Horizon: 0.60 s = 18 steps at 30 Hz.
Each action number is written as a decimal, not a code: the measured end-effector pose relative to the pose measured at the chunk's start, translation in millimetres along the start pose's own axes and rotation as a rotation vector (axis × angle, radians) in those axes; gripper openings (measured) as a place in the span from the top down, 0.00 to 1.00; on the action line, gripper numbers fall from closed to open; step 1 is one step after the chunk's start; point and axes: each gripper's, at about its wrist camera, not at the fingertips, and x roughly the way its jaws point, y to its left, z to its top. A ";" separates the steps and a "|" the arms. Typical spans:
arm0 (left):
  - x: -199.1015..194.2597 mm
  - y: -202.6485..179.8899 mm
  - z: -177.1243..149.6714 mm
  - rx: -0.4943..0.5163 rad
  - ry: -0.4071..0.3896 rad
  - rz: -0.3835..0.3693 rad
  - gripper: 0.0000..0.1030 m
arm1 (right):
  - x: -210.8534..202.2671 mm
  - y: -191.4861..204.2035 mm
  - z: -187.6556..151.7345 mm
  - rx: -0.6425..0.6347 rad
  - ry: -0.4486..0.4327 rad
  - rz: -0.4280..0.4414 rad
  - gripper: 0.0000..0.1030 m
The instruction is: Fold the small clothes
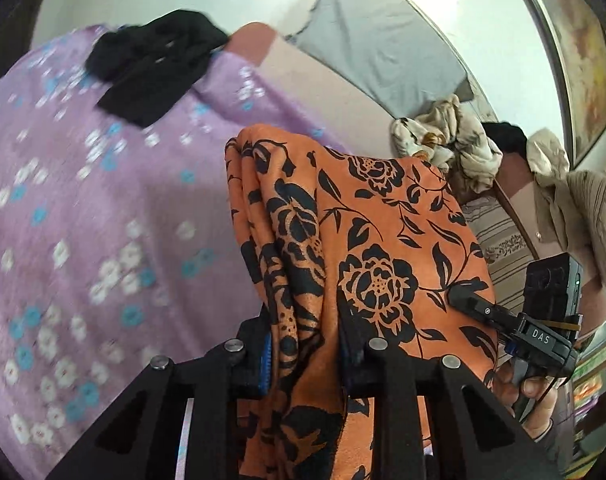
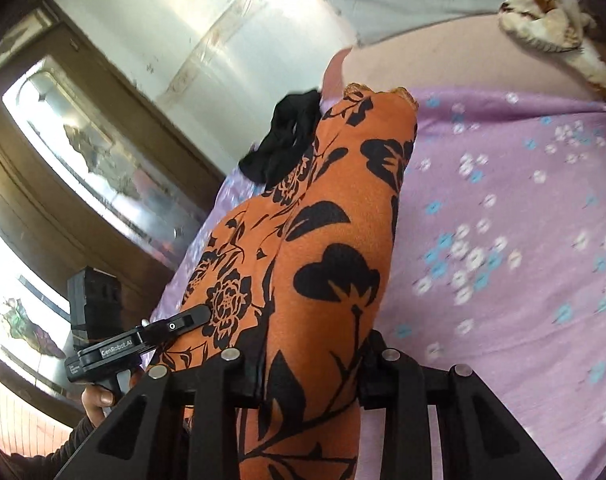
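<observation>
From the left wrist, the left gripper (image 1: 303, 356) at six o'clock is clamped on a bunched edge of the orange floral cloth (image 1: 367, 248), which rises up the middle of the view and spreads toward three o'clock. There the right gripper (image 1: 469, 298) pinches the same cloth, a hand (image 1: 527, 396) under its handle. The lilac flowered bedsheet (image 1: 103, 220) fills nine o'clock, with a black garment (image 1: 151, 68) lying on it at eleven. A crumpled cream cloth (image 1: 451, 140) sits toward two o'clock.

From the right wrist, the right gripper (image 2: 307, 368) grips the orange cloth (image 2: 323, 260), hung above the sheet (image 2: 503, 220). At eight o'clock the left gripper (image 2: 191, 318) bites the cloth's edge. The black garment (image 2: 287, 136) lies beyond, at twelve.
</observation>
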 end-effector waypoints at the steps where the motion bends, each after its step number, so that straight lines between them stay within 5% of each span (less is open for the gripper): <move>1: 5.6 -5.7 1.6 0.008 0.005 0.004 0.74 | -3.5 -7.0 1.8 0.011 -0.007 -0.001 0.68; 10: 57.5 -19.1 -18.0 0.057 0.076 0.100 0.74 | 10.5 -68.6 -13.4 0.092 0.031 -0.011 0.68; 18: 62.0 -21.9 -20.4 0.061 0.066 0.110 0.74 | 12.5 -76.0 -19.6 0.085 0.026 0.005 0.68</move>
